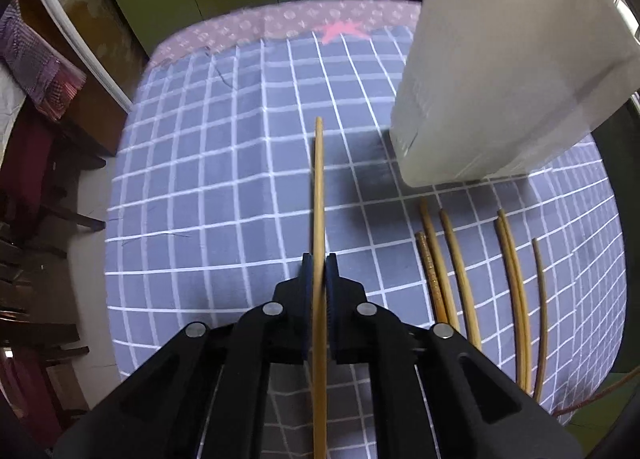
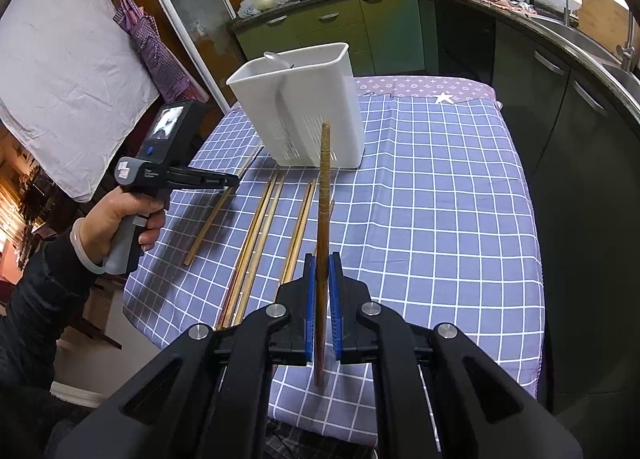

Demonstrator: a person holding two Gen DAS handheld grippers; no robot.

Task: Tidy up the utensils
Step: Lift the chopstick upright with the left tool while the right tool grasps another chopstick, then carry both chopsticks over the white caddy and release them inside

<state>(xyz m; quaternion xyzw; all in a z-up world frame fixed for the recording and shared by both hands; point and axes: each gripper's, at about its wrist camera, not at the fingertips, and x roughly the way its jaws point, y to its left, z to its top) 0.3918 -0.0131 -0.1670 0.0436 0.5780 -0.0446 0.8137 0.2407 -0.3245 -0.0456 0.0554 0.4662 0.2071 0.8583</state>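
The left gripper (image 1: 319, 271) is pointed steeply down over the checked cloth (image 1: 224, 179) on the counter, its jaws closed tight on a pale chopstick (image 1: 319, 187). In the right wrist view it is gripped by a hand (image 2: 116, 219) in a dark sleeve. The right gripper (image 2: 322, 279) is angled down less steeply, its jaws clamped on a darker chopstick (image 2: 323, 187). More chopsticks (image 2: 264, 215) are laid side by side on the cloth, just before a white holder (image 2: 304, 107).
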